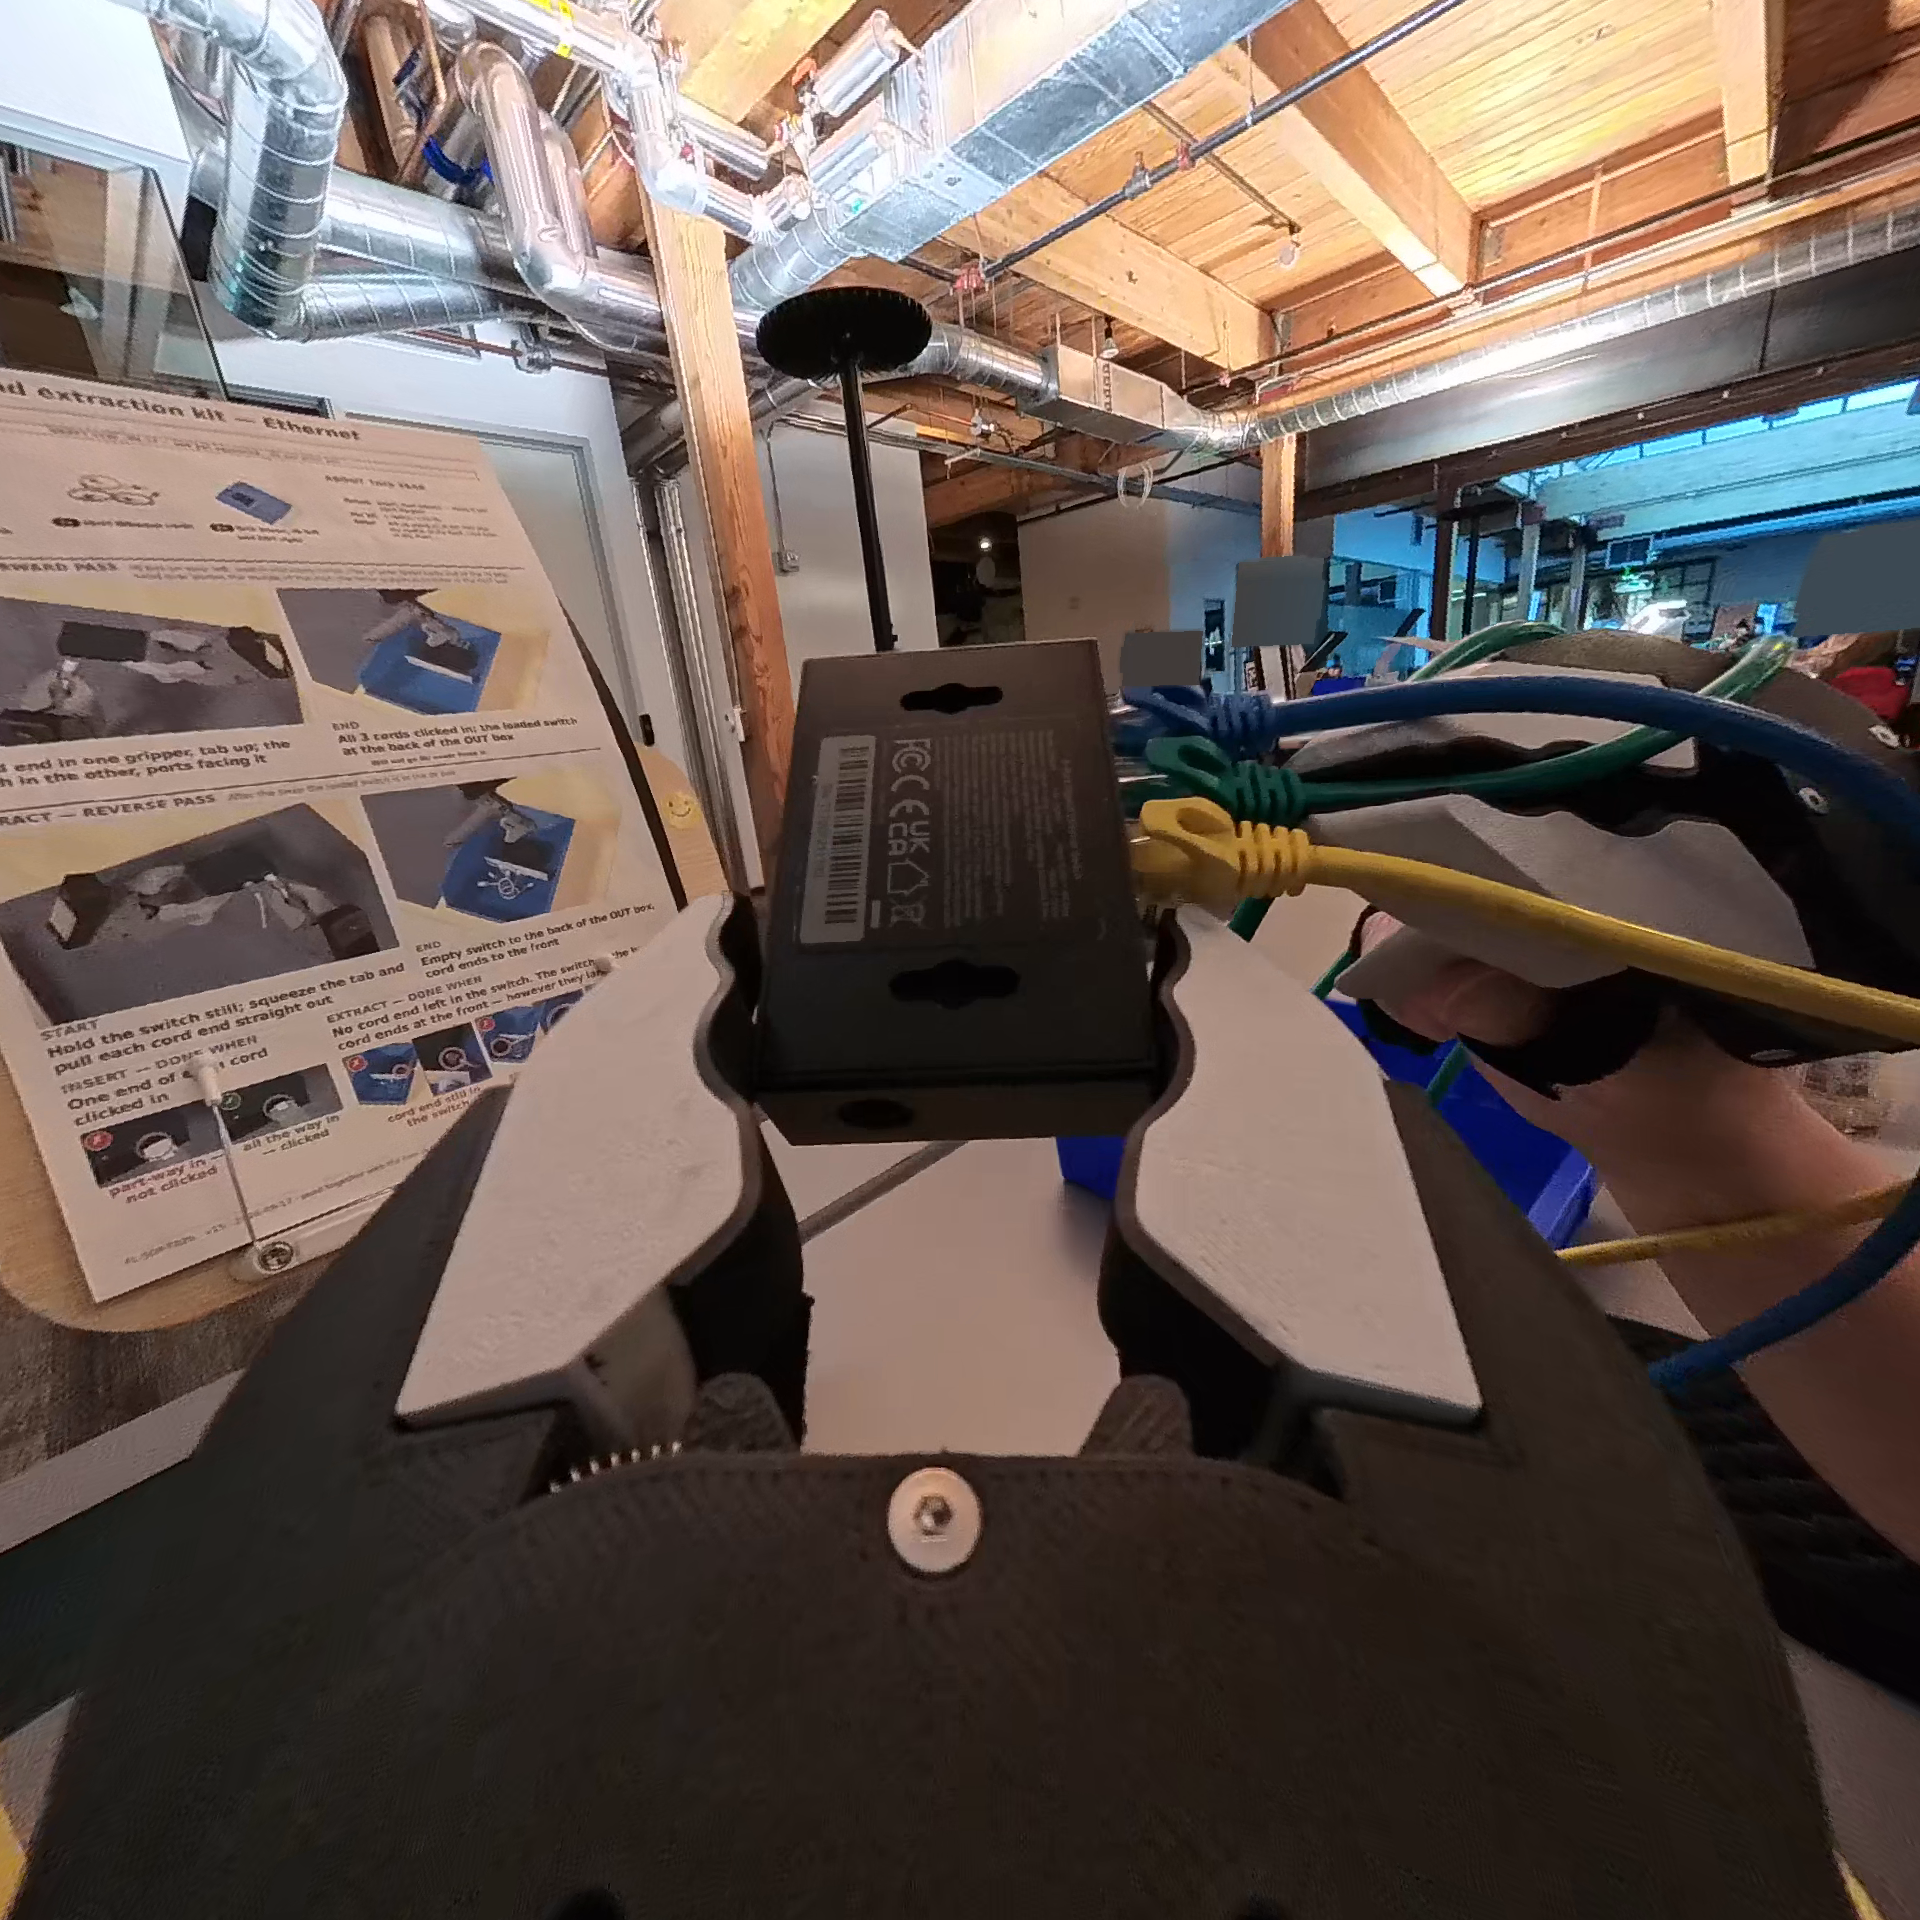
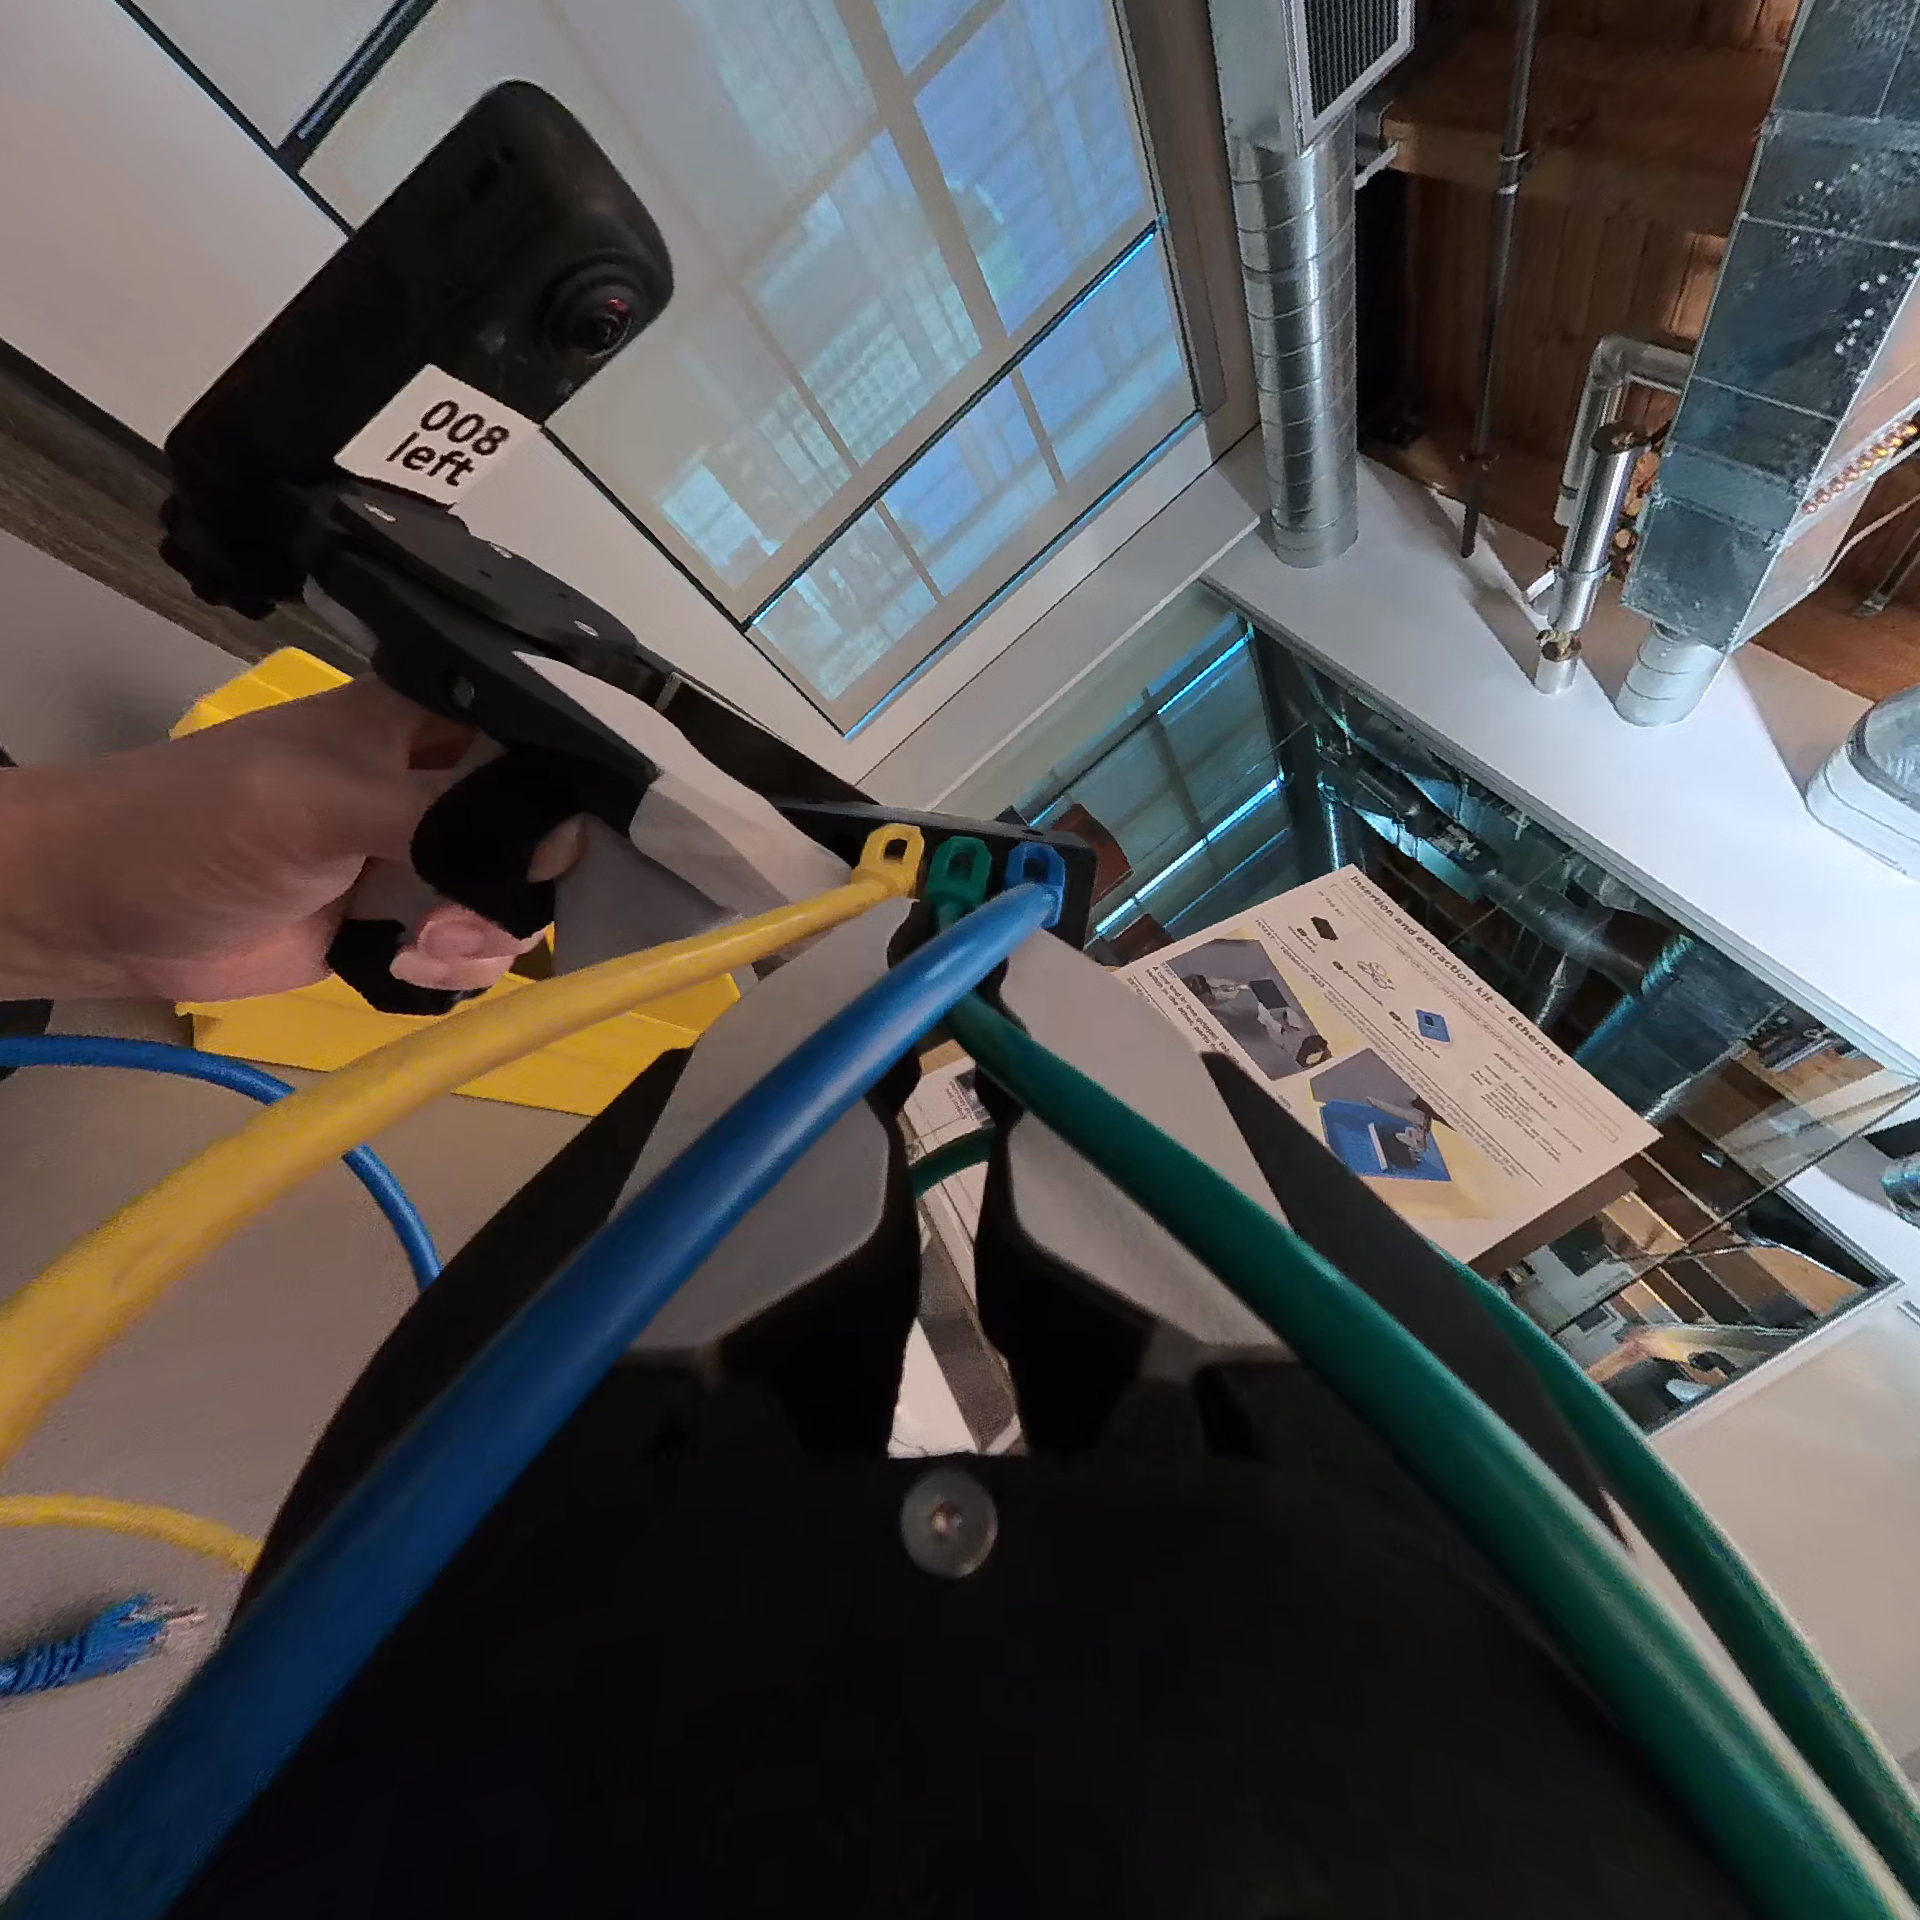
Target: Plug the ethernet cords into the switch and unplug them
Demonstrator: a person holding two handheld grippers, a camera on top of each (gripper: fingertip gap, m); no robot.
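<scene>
Left wrist view, frame centre: left gripper (image 1: 951,997) jaws pinching the black switch (image 1: 951,883), yellow cord (image 1: 1236,857), green cord (image 1: 1236,781) and blue cord (image 1: 1210,717) plugged at its right edge; right wrist view, centre: right gripper (image 2: 951,1023) jaws nearly together around the green cord (image 2: 961,868), grip unclear, where an unpressed tab risks twisting the switch loose.

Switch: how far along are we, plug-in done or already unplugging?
Done: the yellow cord, green cord and blue cord all sit in the switch.

In hand: the left hand-held gripper clamps the switch. The right hand-held gripper has closed on the green cord near its plug; whether it has begun pulling, I cannot tell.

Left: unplug all three.
</scene>
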